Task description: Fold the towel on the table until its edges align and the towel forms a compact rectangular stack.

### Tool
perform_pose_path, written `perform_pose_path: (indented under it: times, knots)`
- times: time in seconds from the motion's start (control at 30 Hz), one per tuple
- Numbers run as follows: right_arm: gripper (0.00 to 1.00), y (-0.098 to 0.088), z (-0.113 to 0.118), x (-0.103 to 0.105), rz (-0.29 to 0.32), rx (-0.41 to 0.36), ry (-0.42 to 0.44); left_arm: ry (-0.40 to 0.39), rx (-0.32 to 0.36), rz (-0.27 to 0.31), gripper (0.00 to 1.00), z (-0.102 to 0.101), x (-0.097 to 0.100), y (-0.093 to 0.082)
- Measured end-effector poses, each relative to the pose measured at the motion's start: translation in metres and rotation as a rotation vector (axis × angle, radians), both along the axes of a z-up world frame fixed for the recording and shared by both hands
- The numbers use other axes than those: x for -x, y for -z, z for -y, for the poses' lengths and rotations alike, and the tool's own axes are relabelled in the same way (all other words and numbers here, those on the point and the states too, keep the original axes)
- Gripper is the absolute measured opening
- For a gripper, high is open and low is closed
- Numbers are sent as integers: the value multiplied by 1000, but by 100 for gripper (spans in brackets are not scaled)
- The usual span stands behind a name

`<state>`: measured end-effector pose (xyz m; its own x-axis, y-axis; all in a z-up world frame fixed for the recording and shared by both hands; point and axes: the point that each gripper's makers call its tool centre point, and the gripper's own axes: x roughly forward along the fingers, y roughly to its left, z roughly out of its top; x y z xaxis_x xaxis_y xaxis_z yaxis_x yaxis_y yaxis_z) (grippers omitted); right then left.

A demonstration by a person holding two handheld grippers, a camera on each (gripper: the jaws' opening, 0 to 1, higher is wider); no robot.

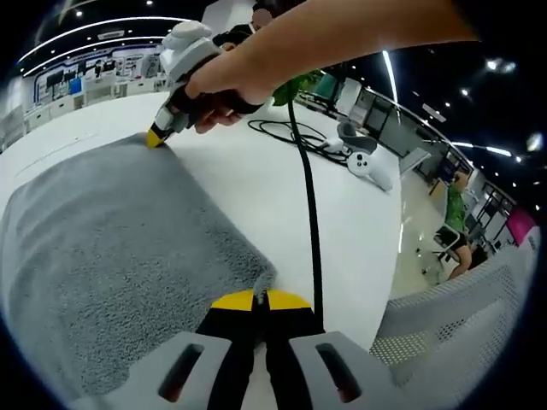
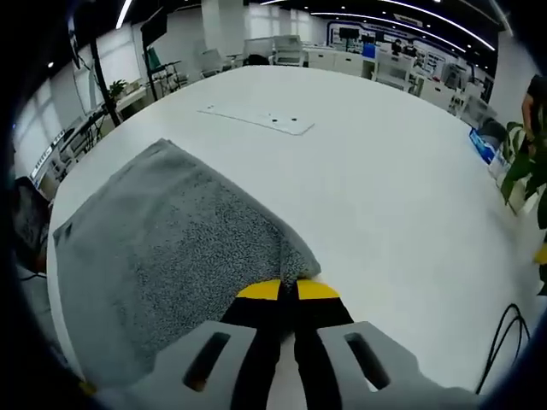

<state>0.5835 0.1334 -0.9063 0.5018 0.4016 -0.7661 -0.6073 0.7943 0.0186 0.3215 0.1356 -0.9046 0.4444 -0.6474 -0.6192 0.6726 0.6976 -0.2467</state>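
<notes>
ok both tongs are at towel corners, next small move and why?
Probably lift both corners together and carry them across toward the far edge. Left tongs and right tongs each look closed on a corner of the grey towel, which lies flat on the white table, not yet a compact stack.

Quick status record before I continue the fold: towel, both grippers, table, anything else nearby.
towel: grey towel lying flat on the white table
left gripper: left gripper at a near towel corner, jaws together; whether cloth is pinched cannot be told
right gripper: right gripper at another towel corner, jaws together, grip likewise unclear; held by a hand in the left gripper view
fold state: no compact stack visible yet
other items: black cable, white controller, mesh chair
</notes>
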Motion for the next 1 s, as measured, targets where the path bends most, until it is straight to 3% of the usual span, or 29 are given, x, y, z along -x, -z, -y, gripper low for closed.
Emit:
perform_pose_path:
  times: [0.3,0.37,0.53,0.67,1.0]
  knots:
    - [1,-14,2,1,19,-12,18,-59,99,-11,2,10,-8,-19]
    - [1,-19,2,-1,21,-14,17,-81,113,-27,2,4,-12,-21]
    - [1,-36,-2,-4,30,-23,23,-108,126,2,2,-9,-22,-39]
    - [1,-44,-7,-3,38,-26,29,-147,175,20,2,-18,-29,-60]
    - [1,-68,-24,-5,40,-38,69,-187,210,53,2,-49,-32,-93]
